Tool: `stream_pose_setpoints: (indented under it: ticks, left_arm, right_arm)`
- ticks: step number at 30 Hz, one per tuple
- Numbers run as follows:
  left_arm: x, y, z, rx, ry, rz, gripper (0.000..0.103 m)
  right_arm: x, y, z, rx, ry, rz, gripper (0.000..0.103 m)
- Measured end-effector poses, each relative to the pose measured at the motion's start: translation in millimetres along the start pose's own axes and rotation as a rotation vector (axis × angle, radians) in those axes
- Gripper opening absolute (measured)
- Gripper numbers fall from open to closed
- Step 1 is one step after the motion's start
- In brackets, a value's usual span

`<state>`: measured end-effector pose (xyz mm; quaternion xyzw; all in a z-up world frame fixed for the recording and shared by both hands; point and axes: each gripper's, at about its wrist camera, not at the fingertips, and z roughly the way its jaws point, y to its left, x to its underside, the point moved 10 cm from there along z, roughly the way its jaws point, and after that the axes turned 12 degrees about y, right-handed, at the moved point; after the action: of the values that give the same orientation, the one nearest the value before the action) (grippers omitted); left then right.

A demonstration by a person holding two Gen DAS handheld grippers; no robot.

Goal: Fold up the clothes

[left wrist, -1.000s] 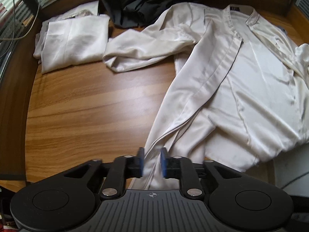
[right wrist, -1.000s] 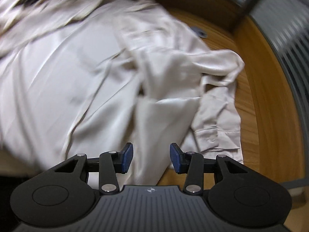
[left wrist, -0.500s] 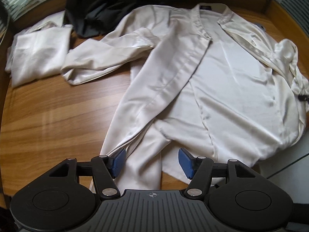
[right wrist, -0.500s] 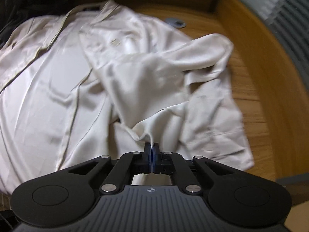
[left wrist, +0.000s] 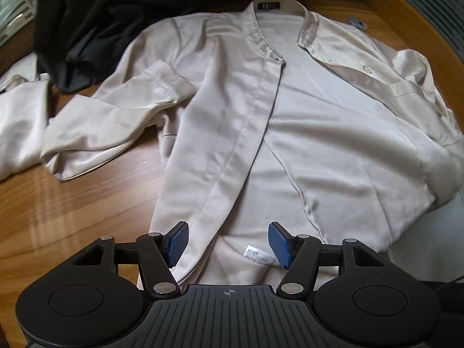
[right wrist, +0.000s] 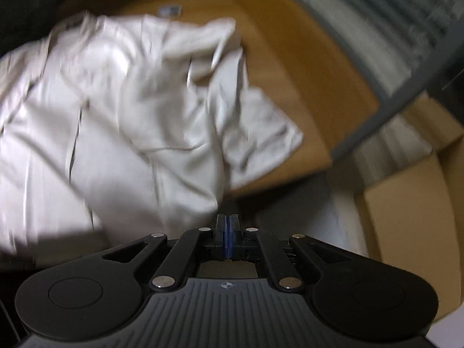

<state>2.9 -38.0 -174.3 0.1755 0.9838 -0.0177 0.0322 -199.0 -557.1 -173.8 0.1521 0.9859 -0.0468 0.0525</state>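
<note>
A cream satin shirt [left wrist: 319,133] lies front-up and unbuttoned on the wooden table [left wrist: 72,208], its collar [left wrist: 269,5] at the far side. One sleeve [left wrist: 116,121] is bunched out to the left. My left gripper [left wrist: 229,243] hangs open over the near hem, and a care label [left wrist: 255,253] shows between its blue pads [left wrist: 177,243]. In the blurred right wrist view my right gripper [right wrist: 227,219] is shut, with an edge of the shirt [right wrist: 130,133] tapering into its pads. The shirt's right side is crumpled there.
A black garment [left wrist: 92,26] is heaped at the far left, beside a folded pale cloth [left wrist: 17,116]. A small grey disc [left wrist: 358,23] sits on the table at the far right. Cardboard boxes [right wrist: 420,217] and a window frame [right wrist: 385,98] stand beyond the table's right edge.
My left gripper opened wide and shifted right along the hem. My right gripper shut on the shirt's edge and drew back toward the table's right side, dragging cloth with it.
</note>
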Motion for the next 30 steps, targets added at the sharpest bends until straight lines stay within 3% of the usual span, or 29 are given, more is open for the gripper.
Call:
stream_pose_setpoints:
  ticks: [5, 6, 7, 15, 23, 30]
  left_arm:
    - [-8.9, 1.8, 11.6, -0.004, 0.015, 0.027, 0.066]
    - [-10.4, 3.2, 13.3, -0.007, 0.016, 0.033, 0.068]
    - [-11.5, 3.4, 14.3, -0.009, 0.017, 0.037, 0.068]
    - [-15.5, 8.7, 18.6, -0.035, 0.014, 0.062, 0.07]
    - [-5.5, 6.6, 11.7, -0.064, 0.001, -0.031, 0.078]
    - [41.7, 15.8, 17.0, -0.147, 0.009, -0.138, 0.083]
  right_arm:
    - [-13.6, 5.5, -13.7, -0.019, -0.076, 0.021, 0.009]
    - [-21.4, 10.4, -16.4, -0.023, -0.093, 0.01, 0.015]
    - [-29.9, 16.3, -17.9, -0.026, -0.108, -0.007, 0.022]
    - [-111.9, 80.7, -6.5, -0.06, -0.178, -0.241, 0.042]
    - [-163.7, 152.9, 15.8, -0.14, -0.162, -0.511, 0.047]
    - [-161.2, 206.7, 10.6, -0.225, -0.158, -0.683, 0.049]
